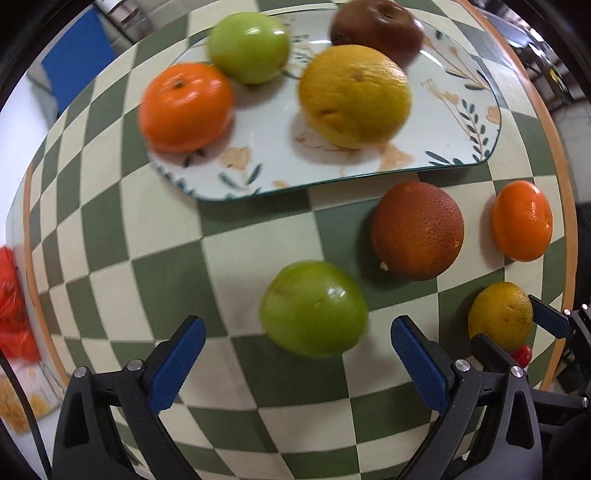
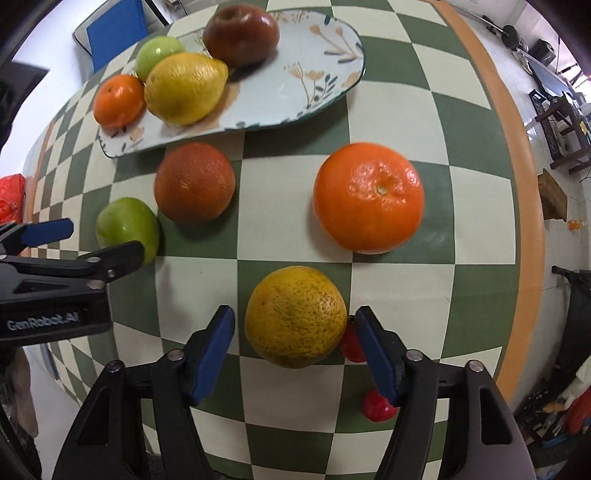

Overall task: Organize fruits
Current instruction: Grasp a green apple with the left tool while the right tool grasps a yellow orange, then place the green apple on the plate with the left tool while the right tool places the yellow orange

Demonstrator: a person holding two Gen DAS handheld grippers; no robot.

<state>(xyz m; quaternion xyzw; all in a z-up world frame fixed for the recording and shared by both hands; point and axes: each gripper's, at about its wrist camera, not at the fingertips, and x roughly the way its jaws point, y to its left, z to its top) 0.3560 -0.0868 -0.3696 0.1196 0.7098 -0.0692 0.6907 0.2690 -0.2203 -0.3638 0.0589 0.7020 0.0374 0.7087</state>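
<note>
A floral plate holds a tangerine, a green apple, a yellow citrus and a dark red apple. On the checked cloth lie a green apple, a dark orange, a tangerine and a yellow-green orange. My left gripper is open, its fingers on either side of the green apple, not touching. My right gripper is open around the yellow-green orange.
Two small red fruits lie by my right gripper's right finger. The round table's orange edge curves along the right. A red bag sits off the left edge. A blue chair stands beyond the table.
</note>
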